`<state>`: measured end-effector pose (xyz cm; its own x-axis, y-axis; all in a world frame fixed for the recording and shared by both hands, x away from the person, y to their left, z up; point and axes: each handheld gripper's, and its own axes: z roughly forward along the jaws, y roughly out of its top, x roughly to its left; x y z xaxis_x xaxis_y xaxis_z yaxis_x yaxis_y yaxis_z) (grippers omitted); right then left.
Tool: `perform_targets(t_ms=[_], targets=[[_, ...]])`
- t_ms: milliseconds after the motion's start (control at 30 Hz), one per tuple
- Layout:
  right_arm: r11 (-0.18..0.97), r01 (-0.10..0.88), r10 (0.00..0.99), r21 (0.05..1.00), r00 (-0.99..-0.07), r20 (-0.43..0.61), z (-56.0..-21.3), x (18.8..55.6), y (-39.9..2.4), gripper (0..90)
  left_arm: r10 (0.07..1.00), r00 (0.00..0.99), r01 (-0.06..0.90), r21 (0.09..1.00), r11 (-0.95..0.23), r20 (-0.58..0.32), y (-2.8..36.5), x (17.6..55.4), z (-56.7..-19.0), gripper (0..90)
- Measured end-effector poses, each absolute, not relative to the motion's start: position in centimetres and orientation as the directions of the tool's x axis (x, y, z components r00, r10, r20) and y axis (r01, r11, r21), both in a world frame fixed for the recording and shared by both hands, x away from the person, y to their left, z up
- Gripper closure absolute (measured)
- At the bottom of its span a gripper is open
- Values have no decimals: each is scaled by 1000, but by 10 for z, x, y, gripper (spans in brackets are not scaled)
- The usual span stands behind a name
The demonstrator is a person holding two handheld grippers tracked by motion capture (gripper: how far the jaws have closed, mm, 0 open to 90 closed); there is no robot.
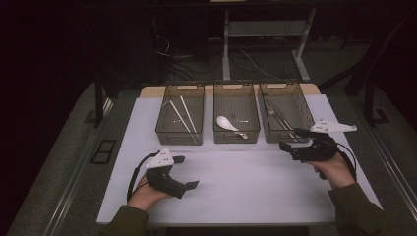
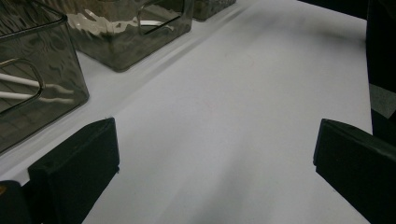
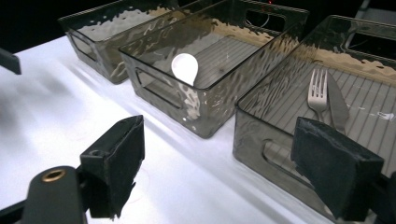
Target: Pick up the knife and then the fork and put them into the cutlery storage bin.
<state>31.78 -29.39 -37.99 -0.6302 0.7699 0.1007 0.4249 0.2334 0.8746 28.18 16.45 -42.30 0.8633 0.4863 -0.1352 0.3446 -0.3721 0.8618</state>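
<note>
Three smoky clear bins stand in a row at the back of the white table (image 1: 246,191). White chopsticks (image 1: 183,117) lie in the left bin (image 1: 162,129). A white spoon (image 1: 227,123) rests in the middle bin (image 1: 236,138), and a fork (image 3: 317,95) and knife (image 3: 337,106) lie in the right bin (image 1: 307,107). My left gripper (image 1: 185,172) hovers open over bare table in front of the left bin, nothing between its jaws (image 2: 215,163). My right gripper (image 1: 293,139) is open just before the right bin's front wall (image 3: 271,154), empty too.
Beyond the table's far edge lies dark floor with cables and desk legs (image 1: 226,54). A wide bare strip of white table runs between the two grippers. The left gripper's jaw tip (image 3: 9,60) shows at the left edge of the right gripper view.
</note>
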Motion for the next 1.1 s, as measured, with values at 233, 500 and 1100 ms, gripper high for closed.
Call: perform_targets(t_ms=[233,500,1100], targets=[[229,409,761,884,-641,100,-387,305,-294,145,484,865,340,862,-375,-131,165,282,-423,0],[225,386,743,894,-662,99,-398,291,-297,145,485,865,341,862,-376,-130,165,282,-423,0],[228,430,718,874,-680,148,-421,267,-305,144,487,864,341,860,-379,-128,166,282,-423,0]])
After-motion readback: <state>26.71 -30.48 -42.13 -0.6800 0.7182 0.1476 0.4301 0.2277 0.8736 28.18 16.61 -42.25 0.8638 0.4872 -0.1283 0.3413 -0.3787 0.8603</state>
